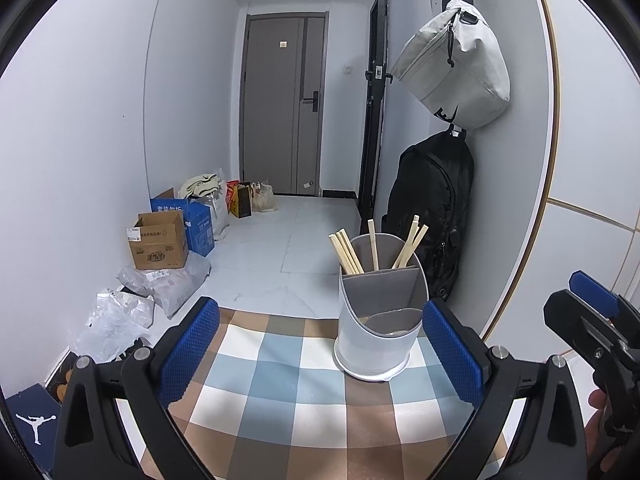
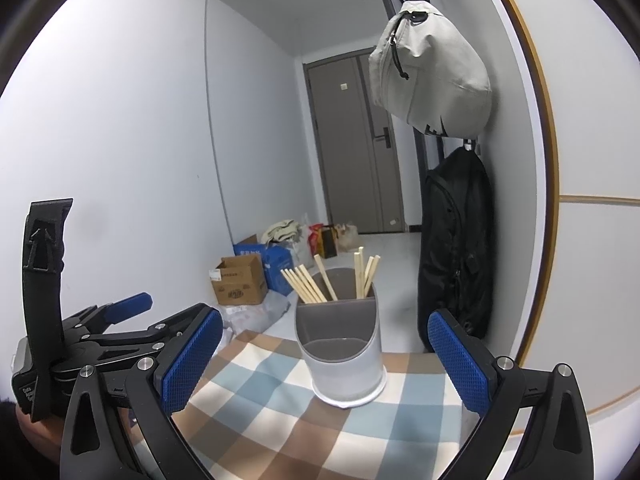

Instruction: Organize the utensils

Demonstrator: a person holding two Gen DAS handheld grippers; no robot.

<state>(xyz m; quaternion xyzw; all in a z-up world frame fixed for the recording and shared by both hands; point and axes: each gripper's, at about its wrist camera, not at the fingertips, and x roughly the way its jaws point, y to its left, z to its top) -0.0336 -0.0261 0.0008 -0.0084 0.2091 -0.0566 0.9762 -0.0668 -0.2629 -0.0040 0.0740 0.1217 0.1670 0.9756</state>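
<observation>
A white and grey utensil holder [image 1: 372, 344] [image 2: 344, 376] stands upright on the checked tablecloth [image 1: 280, 400] [image 2: 280, 408], near the table's far edge. Several wooden chopsticks [image 1: 348, 256] [image 2: 304, 286] stick up from its taller rear compartment. The low front compartment looks empty in the right wrist view. My left gripper [image 1: 320, 308] [image 2: 160, 312] is open and holds nothing, with the holder just ahead of its right finger. My right gripper [image 2: 325, 318] [image 1: 580, 300] is also open and empty. The holder sits between and just beyond its blue pads [image 2: 460, 360].
A grey bag [image 1: 452, 64] and a black backpack [image 1: 432, 216] hang on the wall right of the table. Cardboard boxes [image 1: 160, 244] and plastic bags [image 1: 120, 316] lie on the floor to the left. A closed door [image 1: 280, 104] ends the corridor.
</observation>
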